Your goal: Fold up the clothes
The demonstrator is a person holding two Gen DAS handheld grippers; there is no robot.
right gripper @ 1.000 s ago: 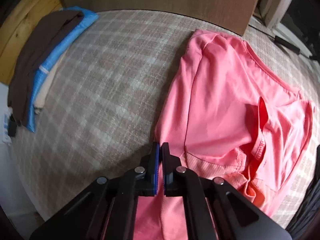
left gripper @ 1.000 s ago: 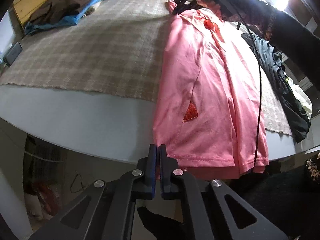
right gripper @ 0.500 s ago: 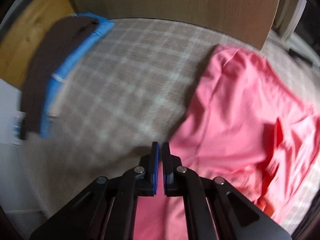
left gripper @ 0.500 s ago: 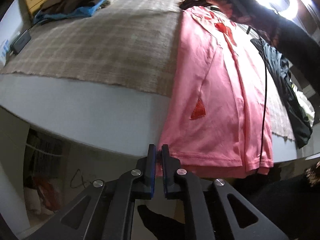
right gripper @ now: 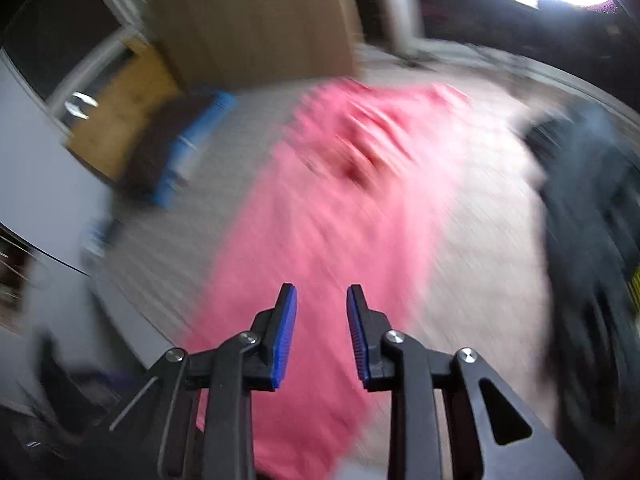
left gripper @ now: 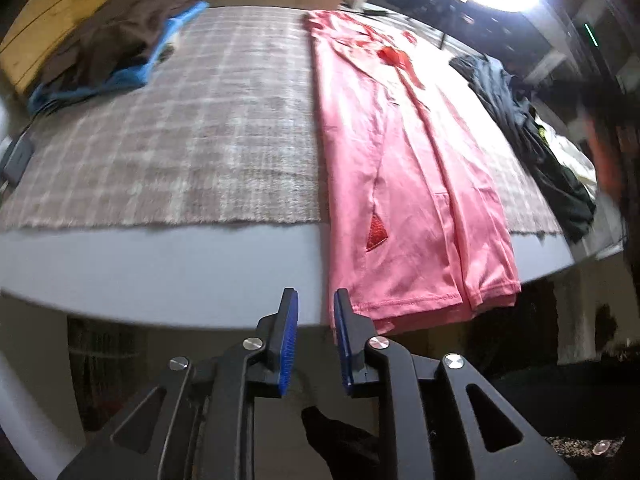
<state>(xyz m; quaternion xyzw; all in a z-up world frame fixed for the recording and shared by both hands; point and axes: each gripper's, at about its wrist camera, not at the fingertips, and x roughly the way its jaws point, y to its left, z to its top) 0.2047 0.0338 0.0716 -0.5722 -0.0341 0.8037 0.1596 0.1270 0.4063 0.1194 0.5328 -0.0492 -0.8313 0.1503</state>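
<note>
Both tongs were clamped on the pink shirt (left gripper: 404, 184) a second ago; now the left tongs (left gripper: 315, 312) and the right tongs (right gripper: 321, 304) stand apart and empty. The shirt lies folded lengthwise on the plaid cloth (left gripper: 192, 140), its hem hanging over the near edge of the white bench (left gripper: 160, 264). No writing is legible. Folded brown and blue clothes (left gripper: 116, 52) sit far left, dark clothes (left gripper: 532, 140) to the right.

The left wrist camera is looking from below the white table edge (left gripper: 160, 264) along the long pink garment (left gripper: 400, 168). The right wrist camera is facing down over it (right gripper: 304, 240), blurred; both are sharing the brown-and-blue clothes stack (left gripper: 120, 52) (right gripper: 172, 160) at upper left.
</note>
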